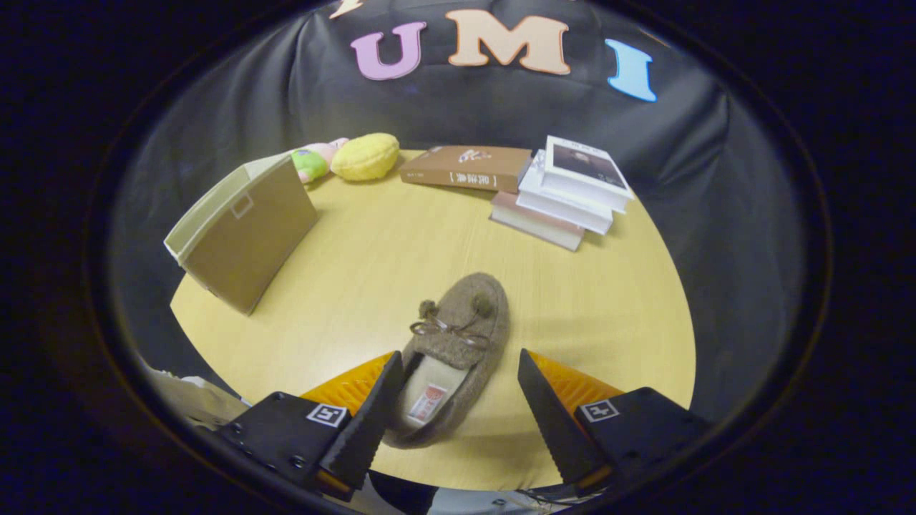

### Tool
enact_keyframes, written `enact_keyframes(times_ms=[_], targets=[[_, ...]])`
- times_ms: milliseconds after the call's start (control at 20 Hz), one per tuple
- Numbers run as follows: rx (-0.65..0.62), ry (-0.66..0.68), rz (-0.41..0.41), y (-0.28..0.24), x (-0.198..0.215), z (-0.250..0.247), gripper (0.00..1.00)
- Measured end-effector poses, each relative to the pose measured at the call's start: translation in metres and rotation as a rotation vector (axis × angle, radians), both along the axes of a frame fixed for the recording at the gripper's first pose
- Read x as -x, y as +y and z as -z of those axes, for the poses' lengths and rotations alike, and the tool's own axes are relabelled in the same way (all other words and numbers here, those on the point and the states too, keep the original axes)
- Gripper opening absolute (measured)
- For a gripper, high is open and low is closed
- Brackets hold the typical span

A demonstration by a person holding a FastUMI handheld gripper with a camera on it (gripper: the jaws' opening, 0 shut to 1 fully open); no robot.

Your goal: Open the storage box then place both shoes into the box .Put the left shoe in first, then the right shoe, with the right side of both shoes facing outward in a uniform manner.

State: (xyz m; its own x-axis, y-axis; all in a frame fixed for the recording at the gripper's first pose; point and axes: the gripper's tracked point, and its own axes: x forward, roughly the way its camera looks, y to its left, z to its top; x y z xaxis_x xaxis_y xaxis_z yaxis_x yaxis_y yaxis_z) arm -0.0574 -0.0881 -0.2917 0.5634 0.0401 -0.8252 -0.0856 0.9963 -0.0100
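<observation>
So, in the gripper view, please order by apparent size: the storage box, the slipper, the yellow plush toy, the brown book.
Largest to smallest, as they look:
1. storage box
2. slipper, lying between the open gripper fingers, so nearness enlarges it
3. brown book
4. yellow plush toy

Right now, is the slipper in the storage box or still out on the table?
Out: the slipper lies on the table between the open gripper fingers, apart from the storage box.

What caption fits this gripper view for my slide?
Open gripper straddles a brown slipper on the table, box ahead.
</observation>
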Motion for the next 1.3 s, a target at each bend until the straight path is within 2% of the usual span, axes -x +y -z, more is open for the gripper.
enact_keyframes(times_ms=[350, 750, 900, 1000, 1300], targets=[[-0.014, 0.139, 0.038, -0.014, 0.01, 0.051, 0.97], [-0.108, 0.277, 0.11, -0.003, 0.019, 0.07, 0.46], [-0.099, 0.295, 0.149, -0.009, 0.02, 0.071, 0.15], [-0.098, 0.294, 0.188, -0.014, 0.019, 0.07, 0.04], [-0.167, 0.27, 0.252, -0.005, 0.016, 0.054, 0.04]])
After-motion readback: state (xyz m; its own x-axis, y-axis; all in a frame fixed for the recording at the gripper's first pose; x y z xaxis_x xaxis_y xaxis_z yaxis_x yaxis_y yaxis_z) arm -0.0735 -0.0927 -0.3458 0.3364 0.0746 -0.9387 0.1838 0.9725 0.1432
